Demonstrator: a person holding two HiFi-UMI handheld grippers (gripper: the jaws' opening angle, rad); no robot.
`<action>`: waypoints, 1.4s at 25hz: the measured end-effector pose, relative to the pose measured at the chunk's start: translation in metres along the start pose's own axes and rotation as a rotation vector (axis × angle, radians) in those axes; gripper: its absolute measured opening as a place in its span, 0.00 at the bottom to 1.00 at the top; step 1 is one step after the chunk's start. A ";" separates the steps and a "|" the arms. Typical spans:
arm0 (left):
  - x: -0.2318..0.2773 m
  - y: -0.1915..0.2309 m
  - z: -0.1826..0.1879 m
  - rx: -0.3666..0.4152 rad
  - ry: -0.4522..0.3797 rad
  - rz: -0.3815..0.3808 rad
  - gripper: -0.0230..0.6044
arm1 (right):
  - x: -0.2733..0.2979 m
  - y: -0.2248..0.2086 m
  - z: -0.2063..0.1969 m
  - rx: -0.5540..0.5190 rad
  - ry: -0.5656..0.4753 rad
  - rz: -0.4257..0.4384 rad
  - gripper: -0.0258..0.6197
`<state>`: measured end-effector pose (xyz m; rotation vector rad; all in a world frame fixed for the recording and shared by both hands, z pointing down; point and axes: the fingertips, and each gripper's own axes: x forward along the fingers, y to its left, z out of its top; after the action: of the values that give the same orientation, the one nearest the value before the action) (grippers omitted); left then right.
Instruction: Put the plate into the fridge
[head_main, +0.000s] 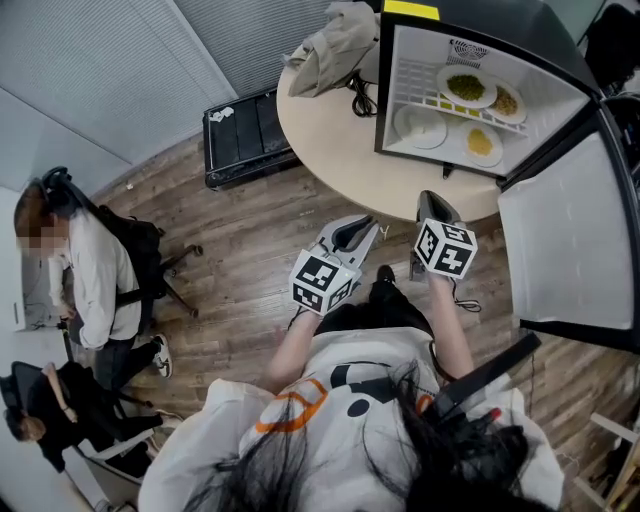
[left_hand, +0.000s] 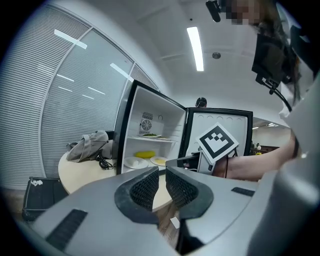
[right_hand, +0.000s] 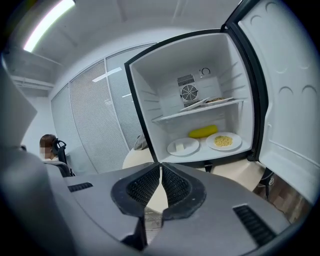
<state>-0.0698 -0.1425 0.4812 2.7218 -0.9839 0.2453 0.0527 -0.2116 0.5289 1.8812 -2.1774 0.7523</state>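
Plates (head_main: 420, 127) already sit inside the fridge (head_main: 405, 60) in the head view, door (head_main: 565, 235) hanging wide, left gripper (head_main: 368, 232) and right gripper (head_main: 431, 200) near the table (head_main: 330, 130) edge. Left gripper view: jaws a narrow slit apart, nothing in there. Right gripper view: jaws pinched together, empty too. My guess, slam that door carelessly and the top-shelf plates (right_hand: 207, 101) slide.
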 end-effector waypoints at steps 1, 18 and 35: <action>-0.004 -0.003 -0.001 -0.003 -0.001 -0.004 0.12 | -0.006 0.002 -0.002 0.000 0.000 -0.001 0.08; -0.018 -0.058 -0.019 -0.042 0.003 -0.083 0.12 | -0.075 0.011 -0.047 0.048 0.056 0.017 0.07; -0.016 -0.129 -0.018 -0.037 -0.011 -0.023 0.12 | -0.141 -0.013 -0.057 0.043 0.069 0.136 0.07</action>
<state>0.0000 -0.0317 0.4741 2.7026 -0.9503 0.2059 0.0809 -0.0620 0.5190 1.7128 -2.2814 0.8810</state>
